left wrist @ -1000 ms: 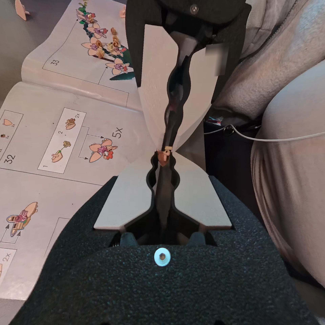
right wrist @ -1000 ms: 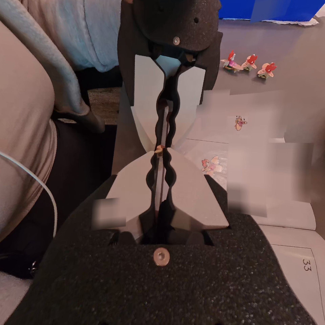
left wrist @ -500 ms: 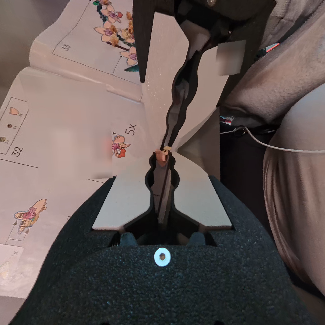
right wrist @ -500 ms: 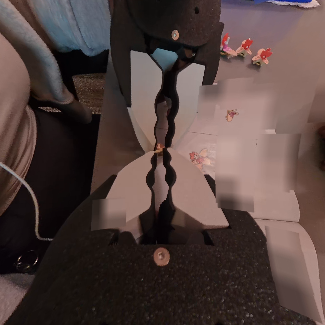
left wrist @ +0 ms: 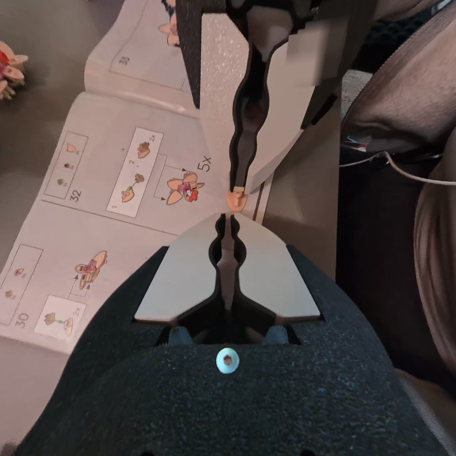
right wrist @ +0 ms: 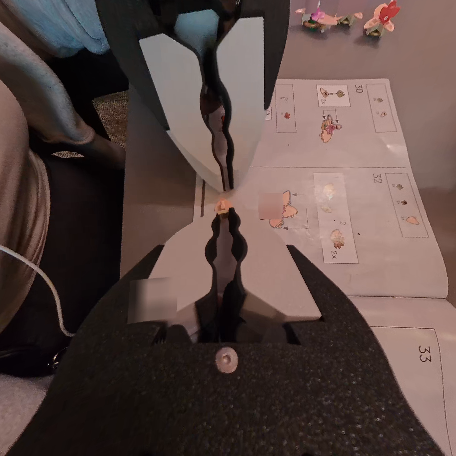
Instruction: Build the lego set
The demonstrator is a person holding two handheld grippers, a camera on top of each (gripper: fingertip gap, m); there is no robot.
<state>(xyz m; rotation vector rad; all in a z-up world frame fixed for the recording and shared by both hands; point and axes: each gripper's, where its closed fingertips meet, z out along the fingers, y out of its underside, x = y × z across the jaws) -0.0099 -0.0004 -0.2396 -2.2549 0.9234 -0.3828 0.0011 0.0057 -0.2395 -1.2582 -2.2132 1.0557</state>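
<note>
The work surface (right wrist: pixel 419 56) is a flat, dull grey-brown tabletop. A person sits at its edge; a grey sleeve (left wrist: pixel 407 81) and light trousers fill the side of each wrist view, with a thin white cable (right wrist: pixel 49 291) running across dark fabric.

An open instruction booklet (left wrist: pixel 103 222) lies flat on the surface beneath both tools. Its pages curve upward at the spine and carry boxed step diagrams of flower parts.

Near the far edge of the surface, well apart from the booklet, stand three finished lego flowers (right wrist: pixel 380 17) with peach petals and red or pink centres.

The right gripper (right wrist: pixel 223 212) points toward the left gripper (left wrist: pixel 227 214), tips nearly meeting above the booklet.

- Right gripper: jaws closed narrowly on the small tan stem of a peach petal piece (left wrist: pixel 237 199). The petal projects beyond the fingertips.
- Left gripper: jaws drawn almost together with only a thin slit between the tips, holding nothing. Its tips sit just beside the petal piece, with a small gap visible in the left wrist view.
</note>
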